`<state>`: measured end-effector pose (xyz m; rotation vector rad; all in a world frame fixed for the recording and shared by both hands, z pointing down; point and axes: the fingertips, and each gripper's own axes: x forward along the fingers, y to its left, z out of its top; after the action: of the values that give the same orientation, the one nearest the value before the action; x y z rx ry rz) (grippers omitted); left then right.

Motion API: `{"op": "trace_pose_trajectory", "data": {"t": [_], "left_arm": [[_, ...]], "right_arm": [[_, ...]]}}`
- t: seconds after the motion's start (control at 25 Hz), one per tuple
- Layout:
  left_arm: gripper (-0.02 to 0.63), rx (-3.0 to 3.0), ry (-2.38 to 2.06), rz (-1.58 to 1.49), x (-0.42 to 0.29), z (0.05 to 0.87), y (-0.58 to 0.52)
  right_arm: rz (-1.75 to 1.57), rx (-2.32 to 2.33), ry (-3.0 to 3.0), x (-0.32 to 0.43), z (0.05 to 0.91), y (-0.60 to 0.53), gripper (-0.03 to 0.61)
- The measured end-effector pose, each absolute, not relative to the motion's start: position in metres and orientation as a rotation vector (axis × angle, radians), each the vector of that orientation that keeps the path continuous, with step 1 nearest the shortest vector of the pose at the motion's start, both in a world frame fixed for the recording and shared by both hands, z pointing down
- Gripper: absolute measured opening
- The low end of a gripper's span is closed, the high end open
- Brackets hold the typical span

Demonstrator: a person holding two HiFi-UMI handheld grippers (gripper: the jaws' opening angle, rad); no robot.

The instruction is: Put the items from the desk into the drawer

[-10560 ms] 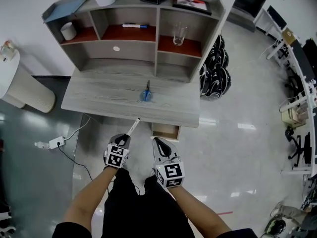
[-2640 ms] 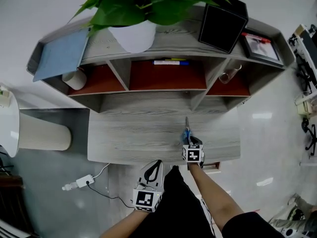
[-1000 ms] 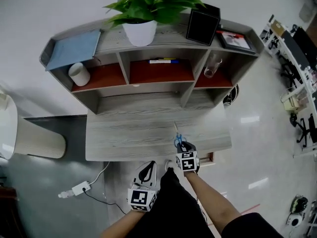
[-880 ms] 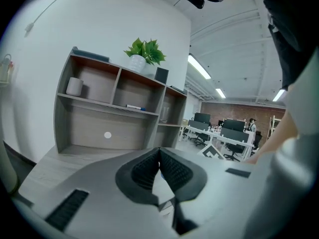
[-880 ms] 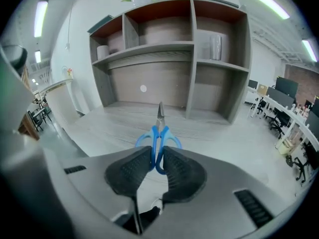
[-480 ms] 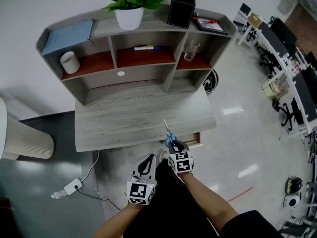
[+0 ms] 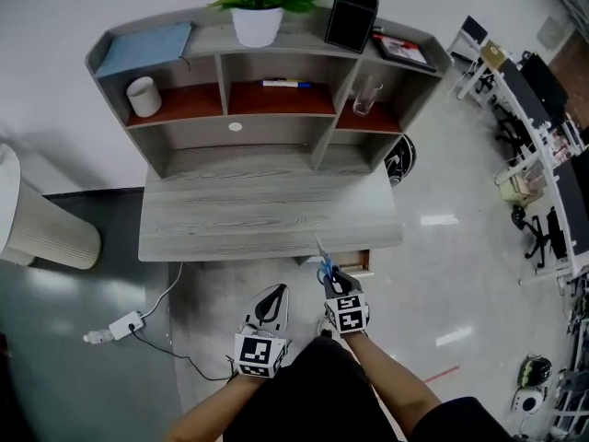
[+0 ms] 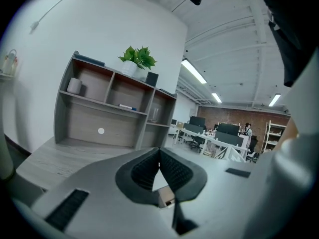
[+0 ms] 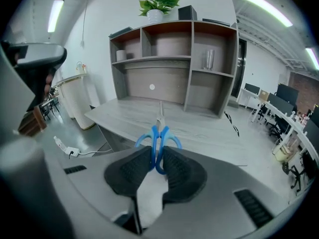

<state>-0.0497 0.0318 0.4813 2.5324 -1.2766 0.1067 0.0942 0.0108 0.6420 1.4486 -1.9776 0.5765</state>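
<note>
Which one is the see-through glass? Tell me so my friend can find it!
Find the grey desk with the shelf unit standing at its back. The drinking glass stands upright in the unit's upper right compartment. It is clear, while the cup in the left compartment is white and the middle one holds a marker lying flat.

You hold the blue-handled scissors [image 9: 158,133] by their handle loops in your right hand-held gripper [image 9: 157,166]. The blades are closed and point toward the bench [image 7: 267,221], near the partly open drawer [image 7: 356,262] under its front edge.
</note>
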Motion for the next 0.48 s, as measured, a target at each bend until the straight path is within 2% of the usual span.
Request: {"op": "trace_pose_trajectory", "data": {"t": [0.48], "left_arm": [[0.014, 2.376, -1.494, 0.138, 0.048, 0.495, 0.021]], "right_arm": [[0.558, 1.165, -2.035, 0.193, 0.695, 0.020, 0.089]]}}
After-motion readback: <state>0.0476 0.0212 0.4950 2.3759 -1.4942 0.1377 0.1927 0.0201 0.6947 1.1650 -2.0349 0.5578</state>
